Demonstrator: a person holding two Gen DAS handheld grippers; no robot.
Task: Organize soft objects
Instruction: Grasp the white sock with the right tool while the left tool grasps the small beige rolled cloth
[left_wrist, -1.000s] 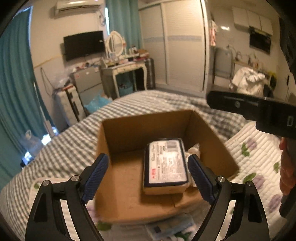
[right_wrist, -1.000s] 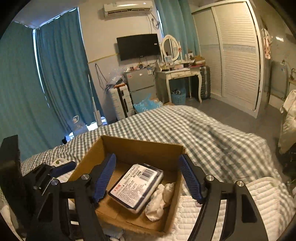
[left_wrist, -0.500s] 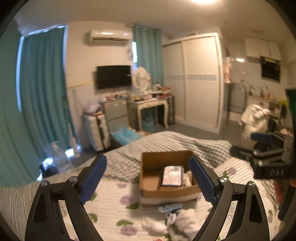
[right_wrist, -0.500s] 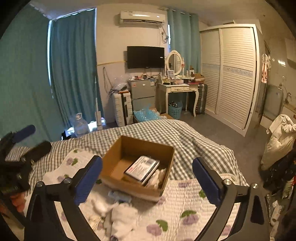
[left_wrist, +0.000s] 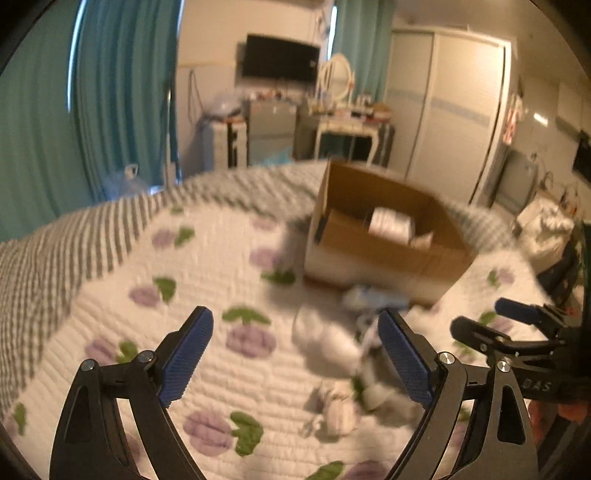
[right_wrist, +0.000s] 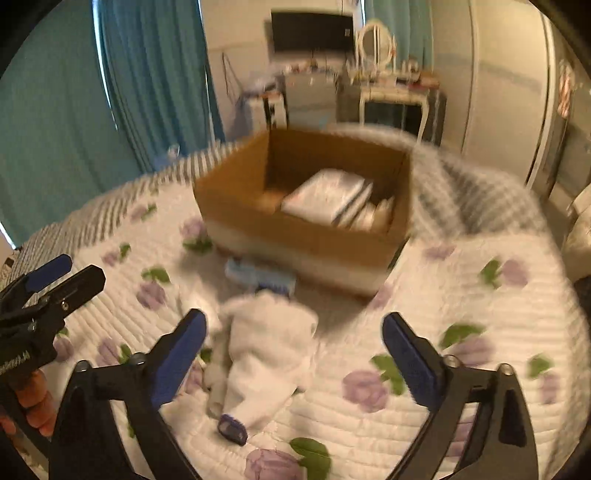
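Both frames are blurred by motion; the left gripper (left_wrist: 295, 354) is seen with its blue pads spread wide and nothing held between them; the right gripper (right_wrist: 293, 354) is likewise seen spread wide and empty. A cardboard box (right_wrist: 295, 236) is set on the floral quilt (right_wrist: 480, 295) beyond both grippers; a flat white packet (right_wrist: 327, 197) is seen lying tilted inside the box, with a pale soft item (right_wrist: 376, 214) beside it. A white cloth bundle (right_wrist: 269, 347) is spread on the quilt just ahead of the right gripper, between its fingers and nearer the left one; a small dark blue object (right_wrist: 232, 430) is seen at the bundle's near edge; a light blue packet (right_wrist: 258, 277) lies close against the front of the box. In the left view, more crumpled white pieces (left_wrist: 332, 406) are scattered on the quilt between the pads.
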